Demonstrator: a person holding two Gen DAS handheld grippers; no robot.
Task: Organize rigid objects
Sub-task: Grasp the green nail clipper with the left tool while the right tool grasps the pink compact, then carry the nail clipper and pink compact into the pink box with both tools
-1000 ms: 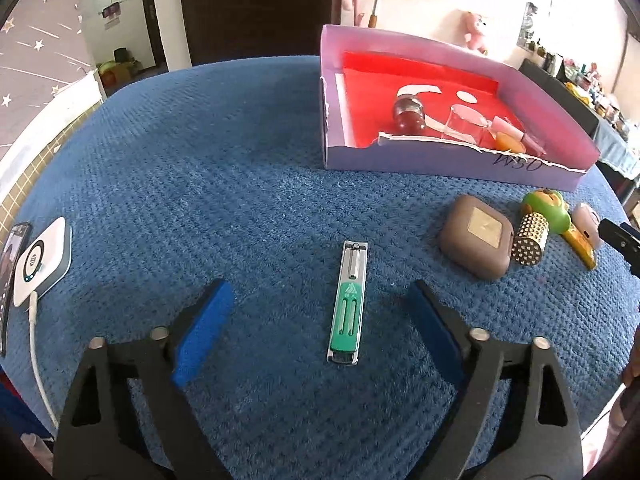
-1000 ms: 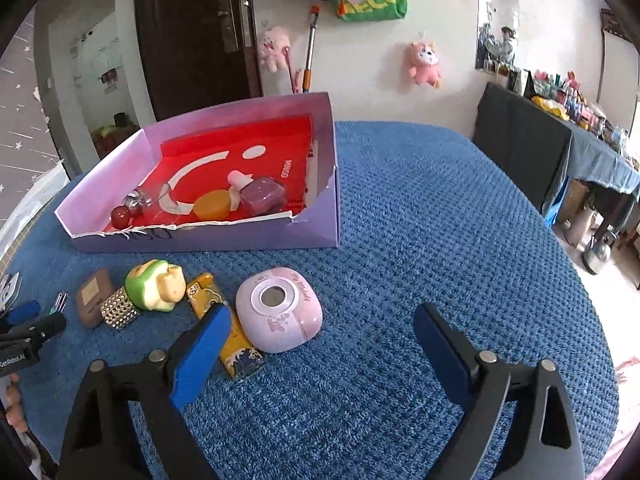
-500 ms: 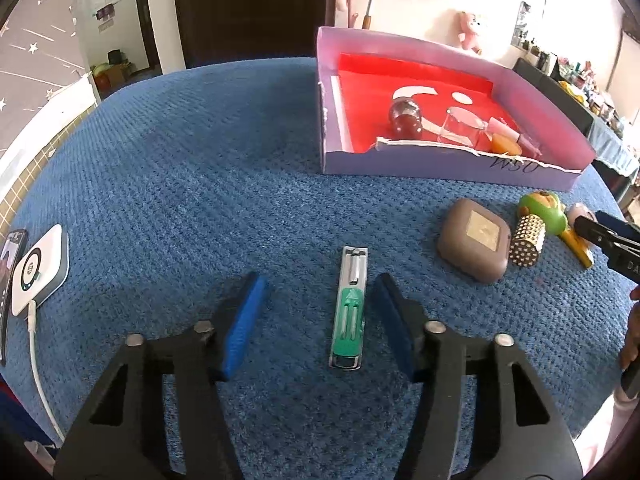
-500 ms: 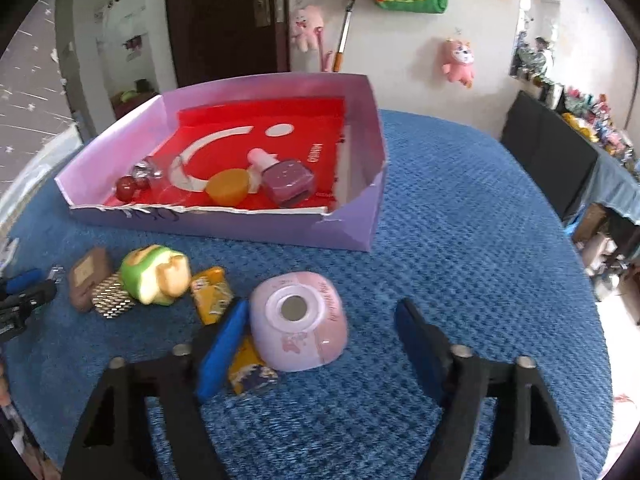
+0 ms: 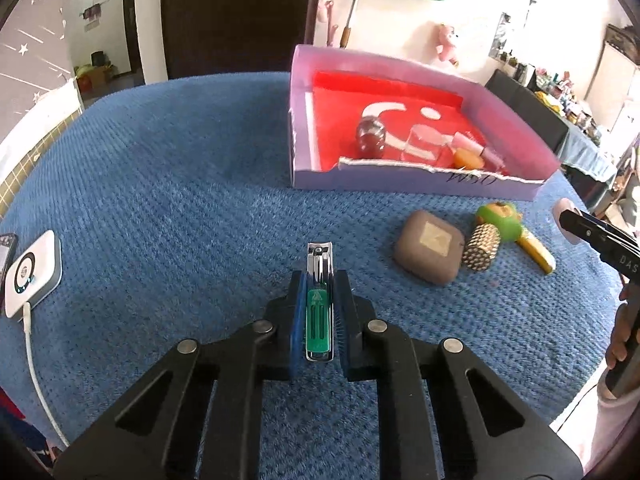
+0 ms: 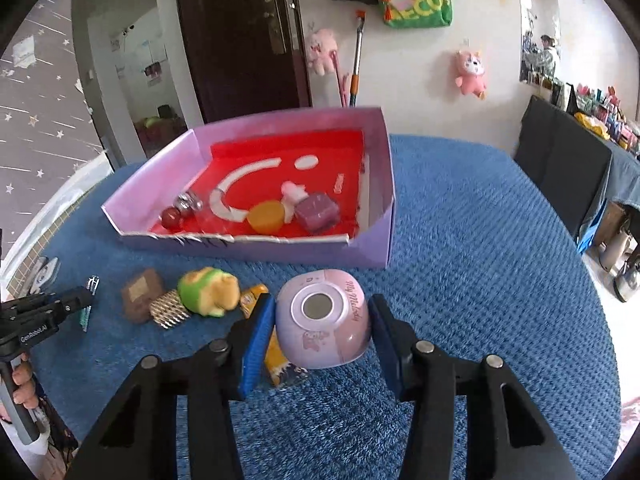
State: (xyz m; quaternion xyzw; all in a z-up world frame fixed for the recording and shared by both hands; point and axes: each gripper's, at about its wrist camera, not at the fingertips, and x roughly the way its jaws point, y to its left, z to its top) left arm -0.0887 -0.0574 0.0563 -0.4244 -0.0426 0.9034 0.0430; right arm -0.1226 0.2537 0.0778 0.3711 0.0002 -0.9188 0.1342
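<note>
On the blue cloth, the left gripper (image 5: 319,312) clamps a slim, stiff nail clipper (image 5: 319,300) by its flat sides; the right gripper (image 6: 320,328) squeezes a smooth, likely slippery pink case (image 6: 323,318)

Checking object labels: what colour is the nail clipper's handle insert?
Green, on the nail clipper; clearest in the left wrist view.

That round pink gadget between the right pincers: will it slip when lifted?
Possibly. The pink gadget looks smooth, glossy and rounded, so the right gripper meets curved sides. It looks like hard plastic, so probably stiff. Set down, it might rock.
</note>
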